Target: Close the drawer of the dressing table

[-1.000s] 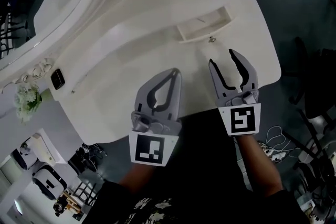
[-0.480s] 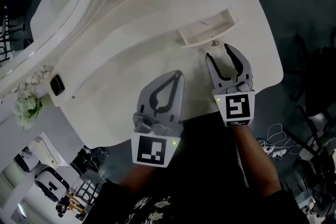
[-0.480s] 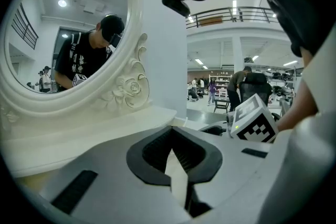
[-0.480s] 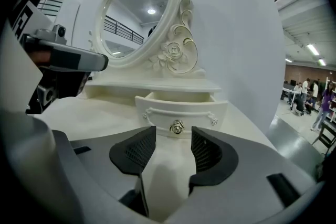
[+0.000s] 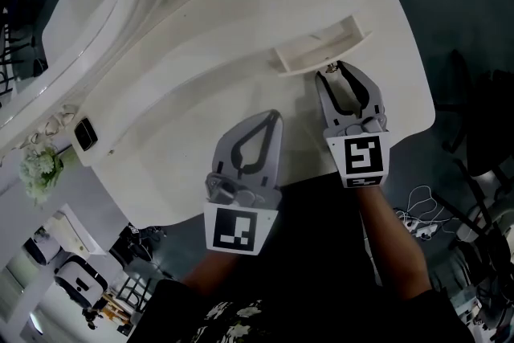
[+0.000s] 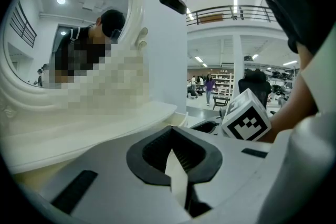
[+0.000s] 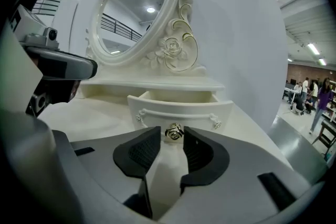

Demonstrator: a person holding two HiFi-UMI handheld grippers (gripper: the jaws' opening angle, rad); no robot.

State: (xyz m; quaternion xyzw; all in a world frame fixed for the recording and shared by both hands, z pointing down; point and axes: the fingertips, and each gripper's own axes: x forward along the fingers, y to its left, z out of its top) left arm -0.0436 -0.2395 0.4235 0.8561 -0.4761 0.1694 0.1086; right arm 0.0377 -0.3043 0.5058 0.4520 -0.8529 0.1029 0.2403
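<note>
The white dressing table (image 5: 201, 76) has its small drawer (image 5: 321, 44) pulled out at the far right, below the oval mirror (image 7: 134, 8). The drawer front (image 7: 178, 110) carries a gold rose knob (image 7: 174, 132). My right gripper (image 5: 334, 68) (image 7: 171, 136) has its tips on either side of that knob. Its jaws have just been closing, with the knob between them and a thin gap still showing on the left side. My left gripper (image 5: 273, 116) (image 6: 170, 131) hovers over the tabletop nearer the front edge, shut and empty.
A small black device (image 5: 83, 135) lies at the table's left end, with white flowers (image 5: 40, 165) beside it. Dark chairs (image 5: 474, 132) and cables (image 5: 418, 213) stand on the floor to the right. The curved front edge (image 5: 305, 173) of the table runs just under both grippers.
My right gripper has moved forward and down to the drawer knob, and its jaws have narrowed around it. The left gripper has stayed where it was.
</note>
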